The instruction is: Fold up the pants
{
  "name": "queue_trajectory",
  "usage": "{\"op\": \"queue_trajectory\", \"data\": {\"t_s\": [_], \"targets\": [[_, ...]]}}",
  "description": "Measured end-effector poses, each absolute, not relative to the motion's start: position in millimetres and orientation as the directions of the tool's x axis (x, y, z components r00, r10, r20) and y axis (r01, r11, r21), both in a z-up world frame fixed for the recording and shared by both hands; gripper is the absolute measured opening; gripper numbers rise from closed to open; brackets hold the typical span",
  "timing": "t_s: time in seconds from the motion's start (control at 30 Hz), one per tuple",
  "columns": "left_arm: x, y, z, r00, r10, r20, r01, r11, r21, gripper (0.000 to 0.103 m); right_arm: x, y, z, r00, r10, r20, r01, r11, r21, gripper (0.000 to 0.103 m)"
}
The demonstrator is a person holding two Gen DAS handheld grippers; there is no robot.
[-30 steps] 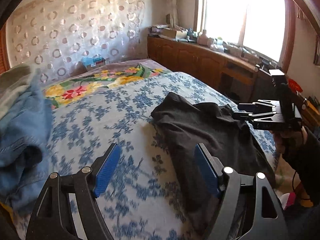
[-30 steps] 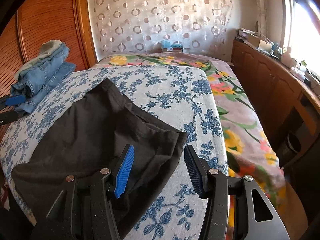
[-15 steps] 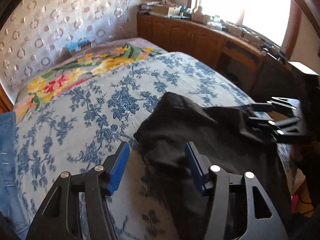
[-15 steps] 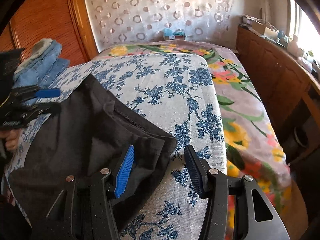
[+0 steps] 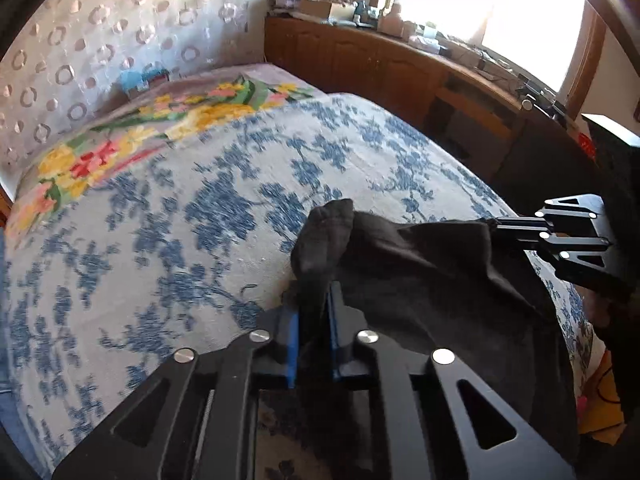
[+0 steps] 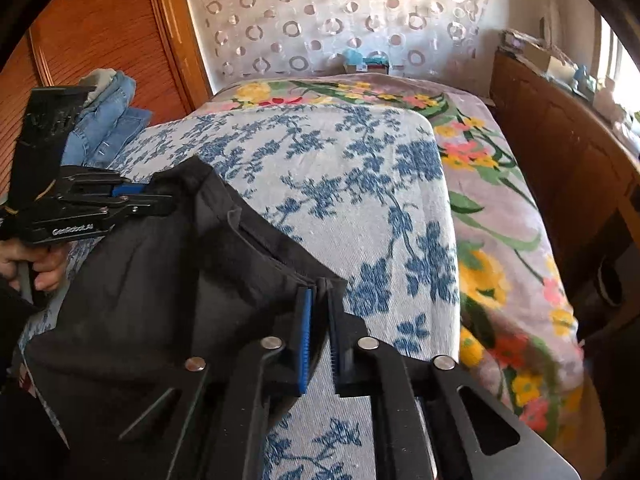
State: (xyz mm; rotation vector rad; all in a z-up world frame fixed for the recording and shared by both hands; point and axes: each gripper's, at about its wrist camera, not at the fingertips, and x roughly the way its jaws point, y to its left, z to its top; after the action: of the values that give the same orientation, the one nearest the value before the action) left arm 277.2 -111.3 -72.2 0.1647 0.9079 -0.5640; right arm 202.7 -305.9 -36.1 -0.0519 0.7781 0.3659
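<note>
Both grippers have closed since a second ago, when their jaws stood spread. Black pants (image 6: pixel 168 280) lie at the near edge of the bed (image 6: pixel 360 184), on the blue-flowered cover. Left gripper (image 5: pixel 312 312) pinches one top corner of the pants, right gripper (image 6: pixel 318 312) pinches the other; cloth bunches up between them. Folded jeans (image 6: pixel 108 120) sit at the bed's far left edge.
</note>
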Motion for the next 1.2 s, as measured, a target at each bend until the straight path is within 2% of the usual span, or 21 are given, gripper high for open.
{"op": "queue_trajectory", "data": {"t_s": [0.57,0.73,0.93,1.03,1.07,1.1,1.17,1.2], "targets": [[285.3,-10.3,-11.7,0.67,-0.289,-0.684,0.355,0.934,-0.048,0.01,250.9,-221.3,13.5,0.714,0.341,-0.611,-0.465,0.884,-0.049,0.005],[307.1,-10.3,-27.1,0.654,-0.274,-0.705,0.35,0.936,-0.039,0.01,279.5,-211.7,-0.7,0.712,0.287,-0.641,-0.44,0.893,-0.09,0.005],[308.9,-18.8,-43.7,0.63,-0.291,-0.72,0.372,0.927,-0.05,0.011,307.5,-202.8,-20.8,0.682,0.259,-0.684,-0.418,0.905,-0.074,0.006],[301.8,-17.1,-44.4,0.631,-0.287,-0.721,0.367,0.929,-0.048,0.023,302.0,-203.6,-20.3,0.687,0.265,-0.676,-0.405,0.912,-0.055,0.012],[299.0,-15.9,-44.1,0.637,-0.283,-0.717,0.361,0.931,-0.047,0.031,301.2,-206.5,-17.8,0.694,0.26,-0.672,-0.397,0.916,-0.055,0.016],[296.0,-15.1,-43.5,0.641,-0.284,-0.713,0.357,0.933,-0.05,0.046,299.2,-207.5,-15.9,0.698,0.262,-0.666,-0.393,0.918,-0.051,0.02],[288.8,-12.6,-41.9,0.649,-0.296,-0.701,0.354,0.933,-0.066,0.061,289.6,-209.1,-13.4,0.706,0.27,-0.655,-0.383,0.923,-0.032,0.043],[283.8,-13.0,-40.9,0.652,-0.303,-0.695,0.358,0.931,-0.07,0.068,281.3,-214.9,-11.2,0.709,0.279,-0.648,-0.382,0.924,-0.02,0.044]]}}
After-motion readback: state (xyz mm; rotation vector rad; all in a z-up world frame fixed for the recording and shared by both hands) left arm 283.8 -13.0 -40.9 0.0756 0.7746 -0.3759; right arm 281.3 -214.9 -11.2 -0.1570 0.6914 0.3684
